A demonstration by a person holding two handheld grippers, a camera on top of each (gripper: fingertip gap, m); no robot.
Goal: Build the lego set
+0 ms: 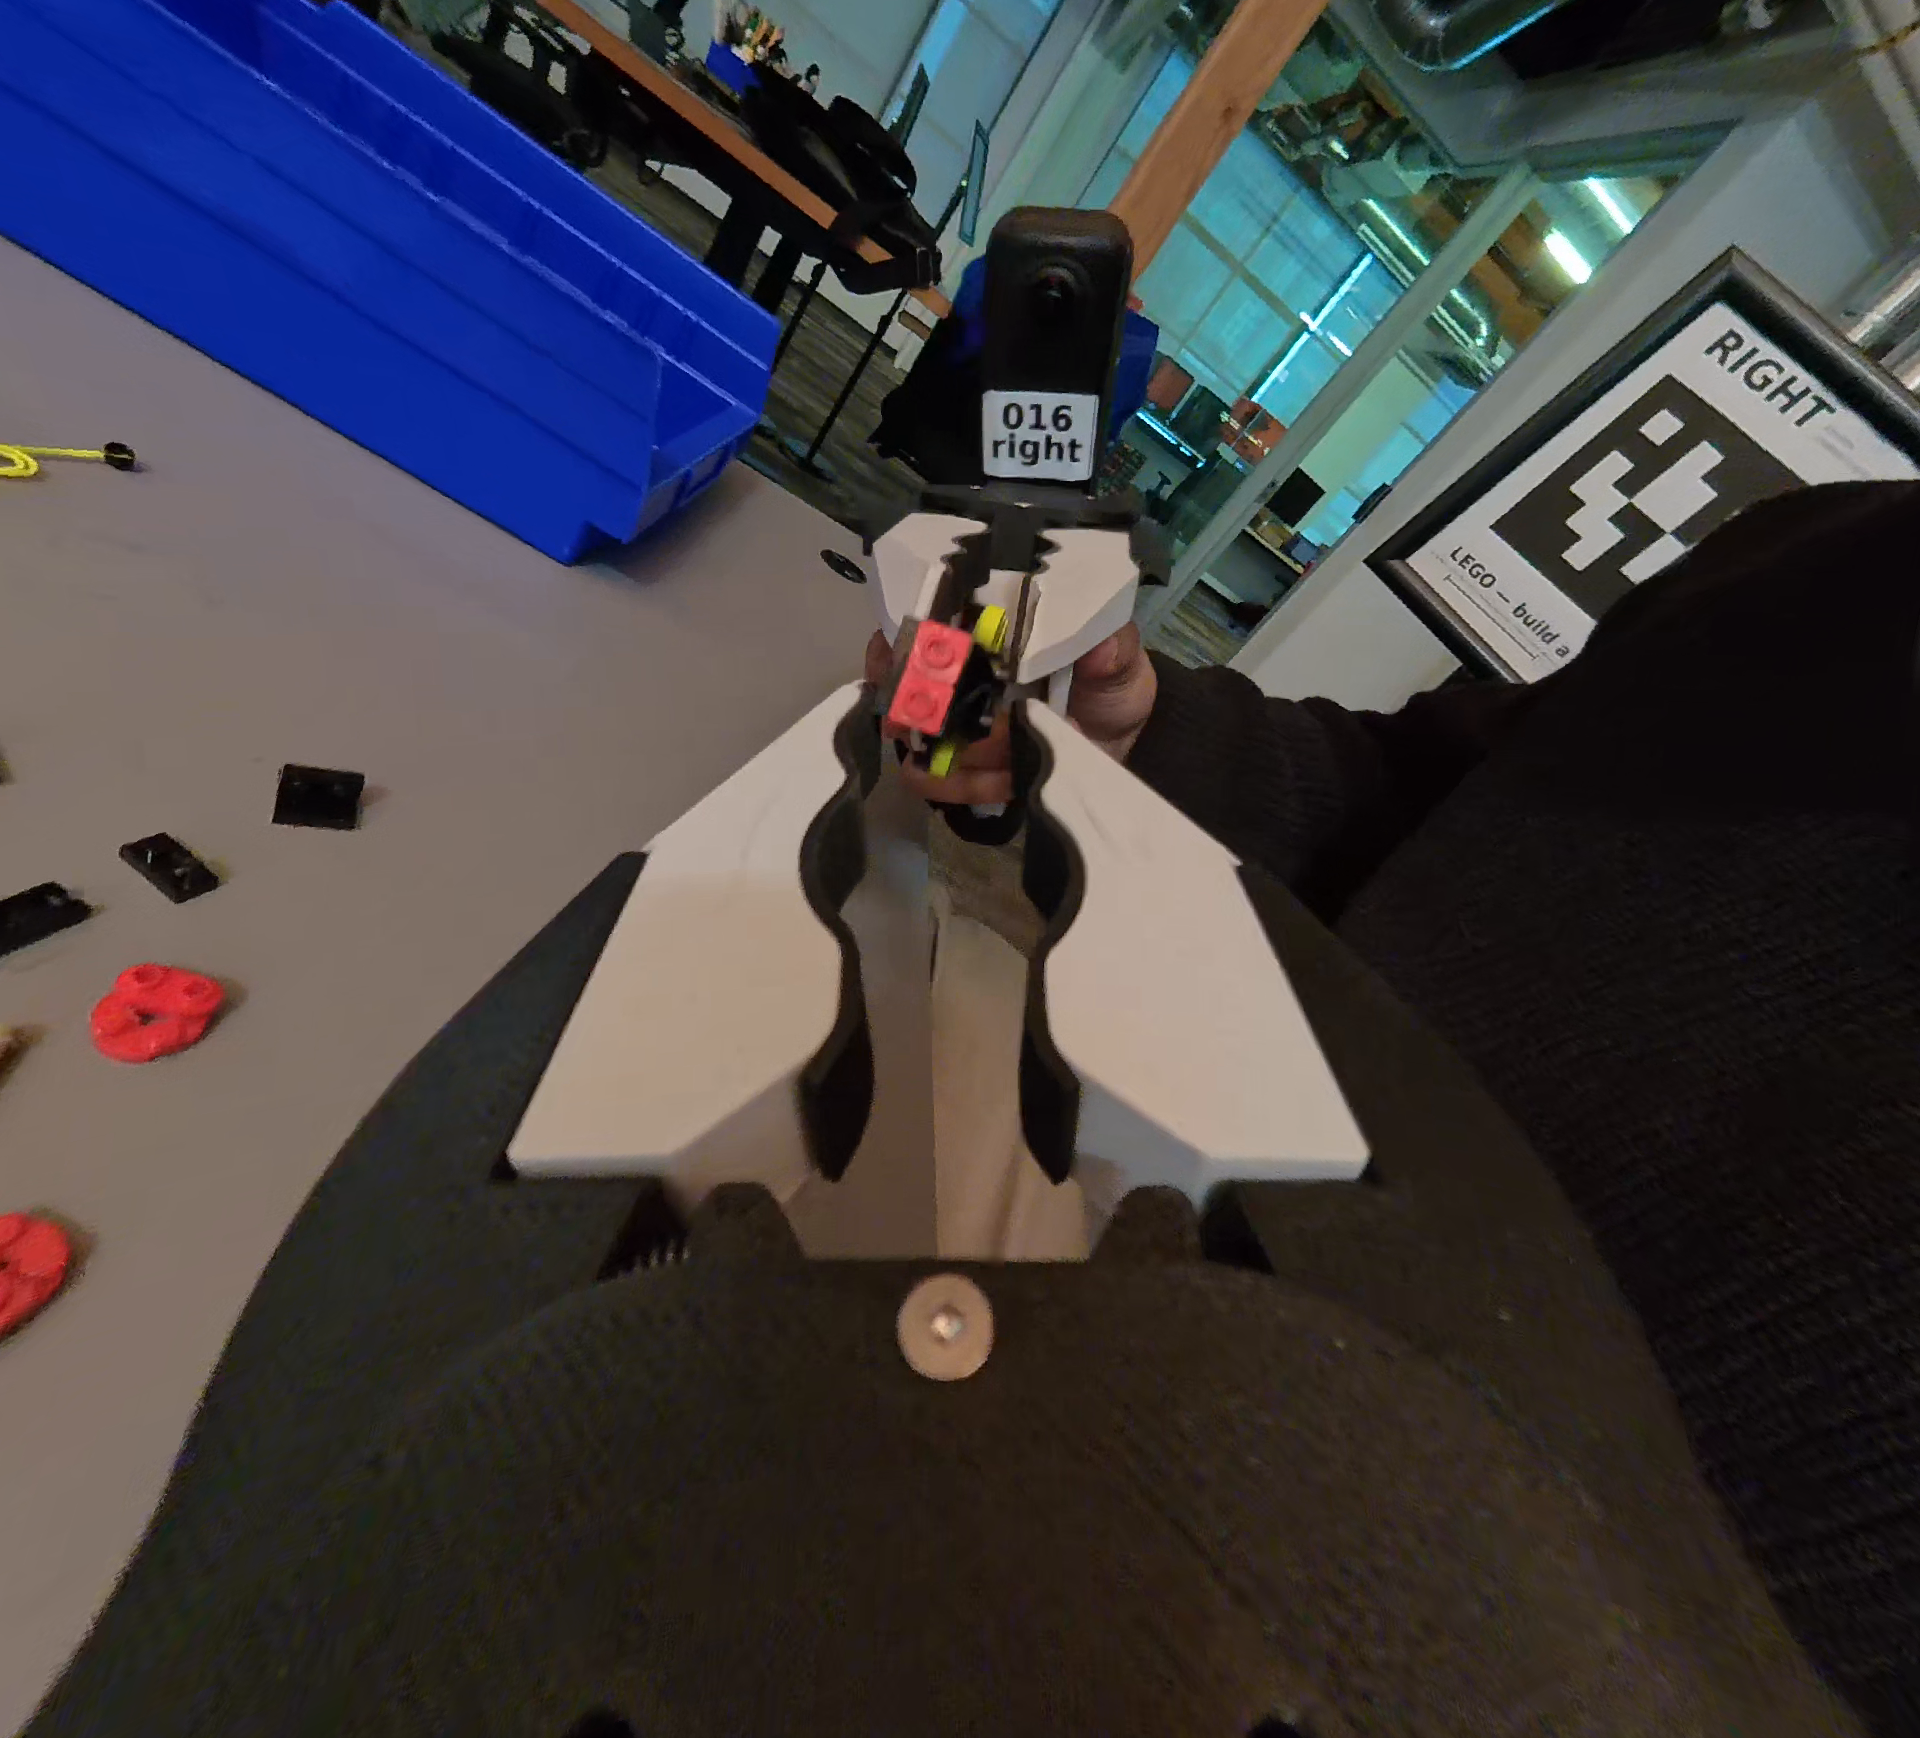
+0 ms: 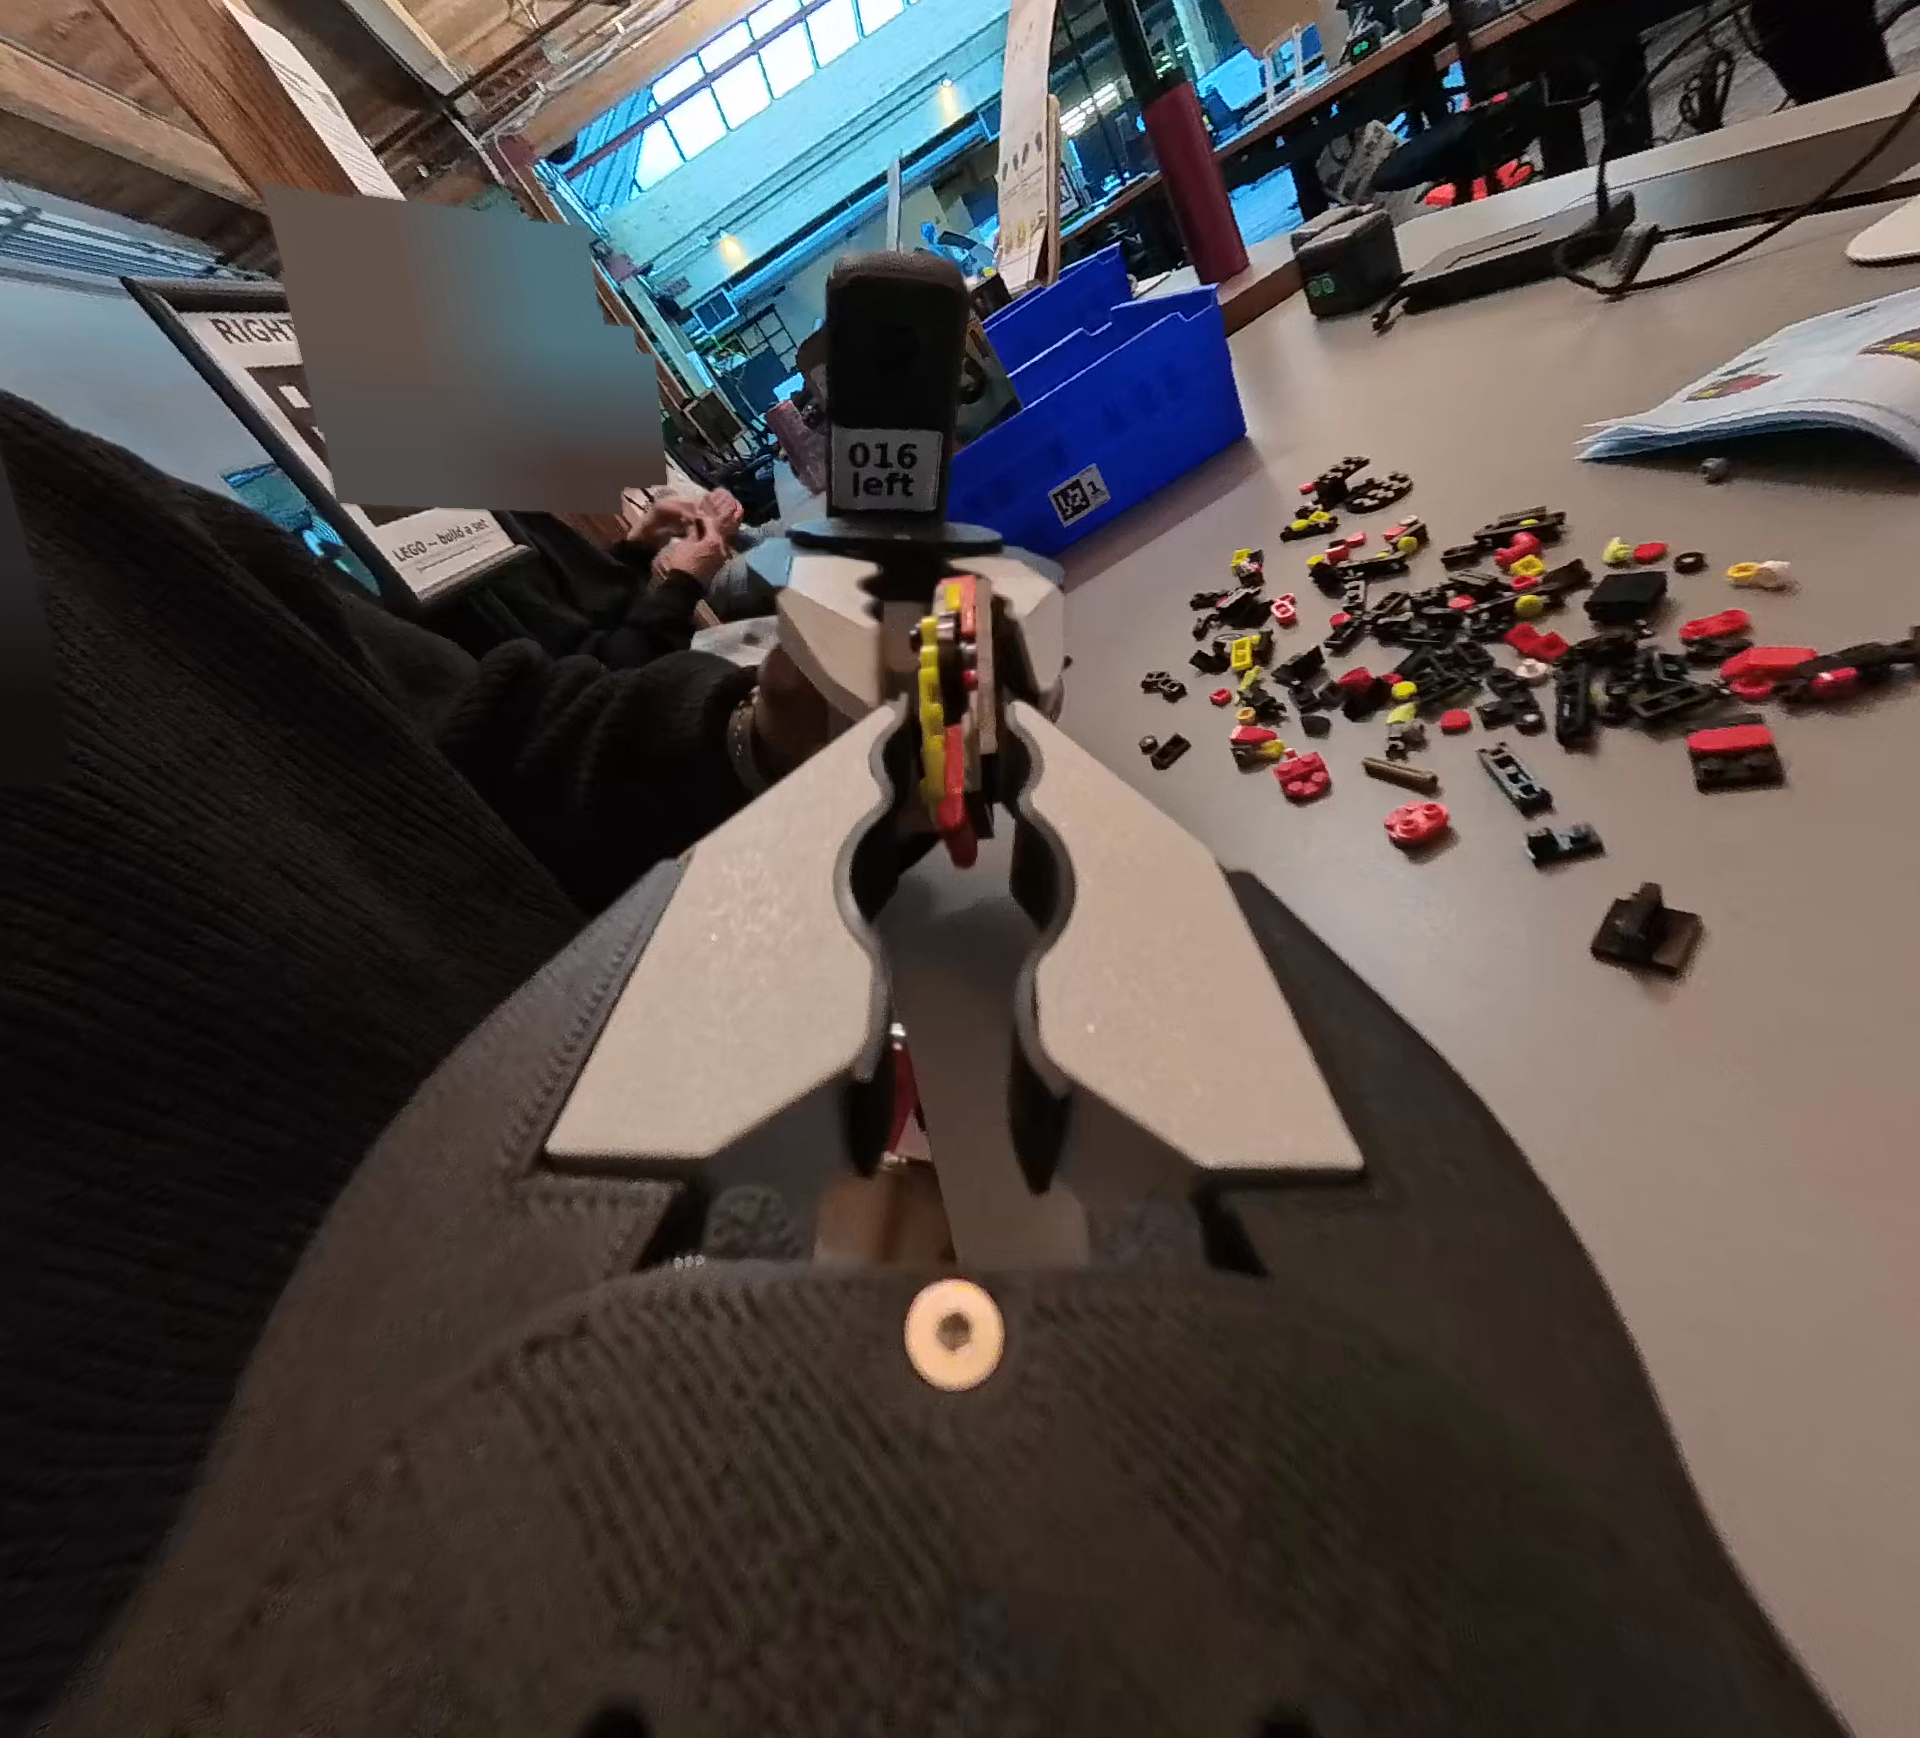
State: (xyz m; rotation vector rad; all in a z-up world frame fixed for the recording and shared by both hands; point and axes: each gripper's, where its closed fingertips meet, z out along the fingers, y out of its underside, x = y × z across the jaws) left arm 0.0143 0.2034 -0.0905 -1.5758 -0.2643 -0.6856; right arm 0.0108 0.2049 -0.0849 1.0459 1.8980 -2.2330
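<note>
Above the grey tabletop (image 2: 1455, 1065), the two white-fingered grippers meet tip to tip. The right gripper (image 2: 948, 758) and left gripper (image 1: 940, 732) both clamp the small red, yellow and black lego assembly (image 1: 940, 675). This looks like a pressing-together step; next comes a squeeze, then fetching from the scattered loose bricks (image 2: 1507, 649).

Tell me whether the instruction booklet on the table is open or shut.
Open. The instruction booklet lies spread flat on the grey table, printed pages facing up, beyond the loose bricks.
</note>
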